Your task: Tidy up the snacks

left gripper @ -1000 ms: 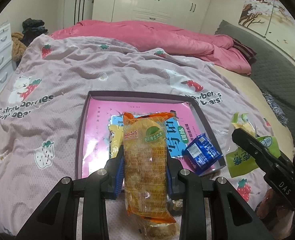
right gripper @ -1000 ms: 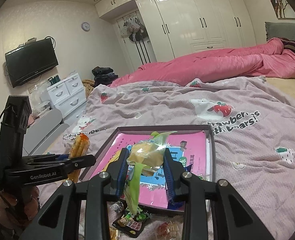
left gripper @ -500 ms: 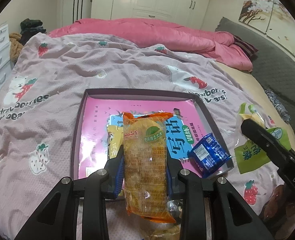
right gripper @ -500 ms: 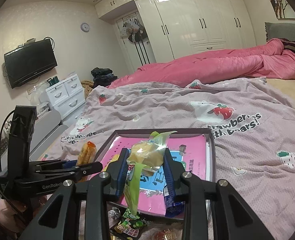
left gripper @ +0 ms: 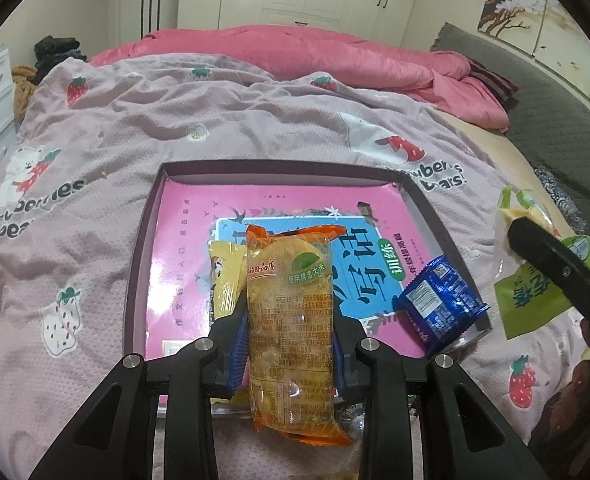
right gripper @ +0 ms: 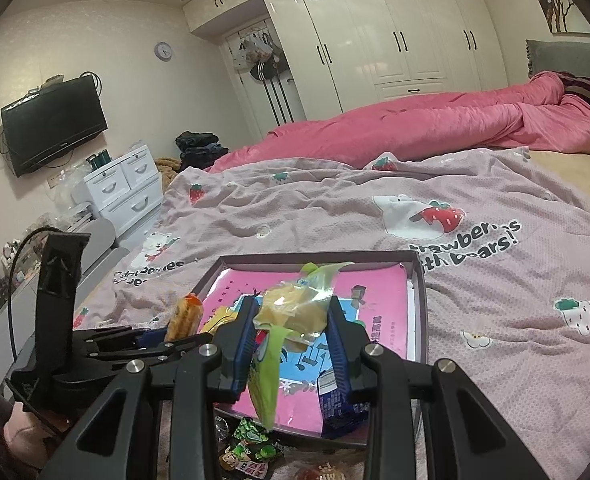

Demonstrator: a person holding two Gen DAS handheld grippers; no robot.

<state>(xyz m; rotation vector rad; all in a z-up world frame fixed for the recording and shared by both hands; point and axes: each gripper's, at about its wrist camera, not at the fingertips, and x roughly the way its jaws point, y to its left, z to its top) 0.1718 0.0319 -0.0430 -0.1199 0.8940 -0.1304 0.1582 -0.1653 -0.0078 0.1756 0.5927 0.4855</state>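
The left gripper (left gripper: pixel 291 336) has its blue-padded fingers (left gripper: pixel 239 344) clamped on the sides of an orange rice-cracker packet (left gripper: pixel 289 320), which stands lengthwise between them, its top end reaching out over the near edge of the shallow box (left gripper: pixel 143 264). The right gripper (right gripper: pixel 291 340) has its fingers (right gripper: pixel 242 340) pressed on a clear packet with green ends (right gripper: pixel 295 312), whose green tail hangs down between them. Just beyond the left gripper, a yellow packet (left gripper: pixel 225 276) lies on the pink and blue card lining the box, and a blue foil packet (left gripper: pixel 439 304) rests in the box's near right corner, tilted against the rim. Loose dark and green wrapped snacks (right gripper: pixel 251 444) lie on the bed in front of the box. The box sits on a pale pink strawberry-print blanket (left gripper: pixel 95 152), with a rumpled pink quilt (left gripper: pixel 295 60) farther back, before white wardrobes (right gripper: pixel 395 40).
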